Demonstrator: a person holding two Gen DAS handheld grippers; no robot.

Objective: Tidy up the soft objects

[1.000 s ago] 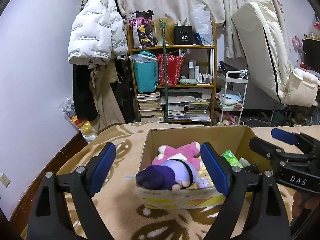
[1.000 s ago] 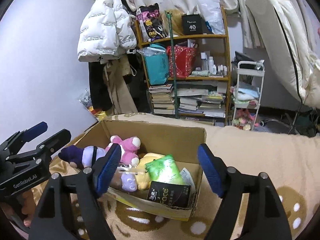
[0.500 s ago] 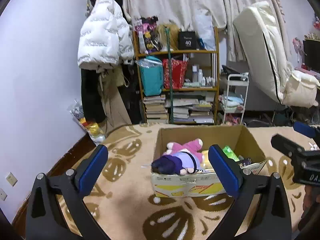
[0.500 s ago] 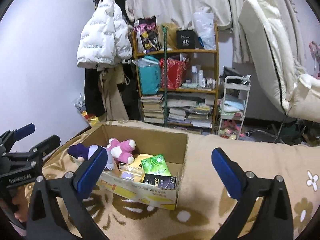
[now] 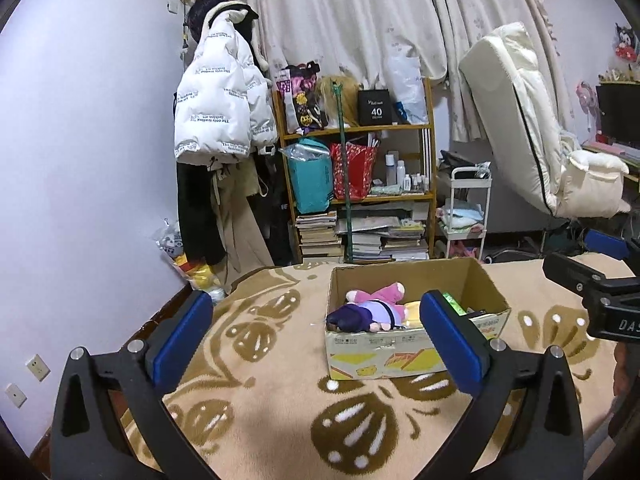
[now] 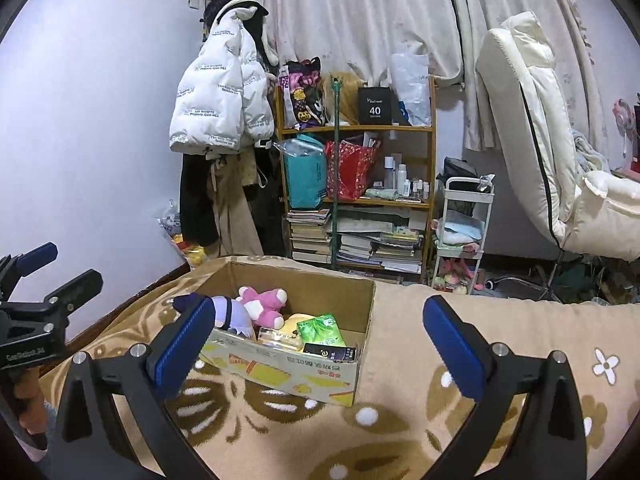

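Observation:
An open cardboard box (image 5: 404, 352) (image 6: 304, 376) stands on the beige patterned blanket. In it lie a purple-haired plush doll (image 5: 360, 316) (image 6: 228, 312), a pink plush (image 5: 380, 294) (image 6: 262, 300), a yellow soft item (image 6: 298, 320), a green pack (image 6: 322, 330) and a black pack (image 6: 330, 352). My left gripper (image 5: 316, 344) is open and empty, held back from the box's near side. My right gripper (image 6: 320, 344) is open and empty, also back from the box. Each gripper shows at the edge of the other's view.
The blanket (image 5: 280, 412) covers a bed. Behind it stand a wooden shelf (image 5: 360, 184) with bags and books, a hung white puffer jacket (image 5: 220, 116), a small white cart (image 5: 466, 216) and a cream recliner (image 5: 532, 140). A wall runs along the left.
Both grippers have pulled back and up from the box, which now looks smaller and farther. Both stay open and empty. The box's contents have not moved.

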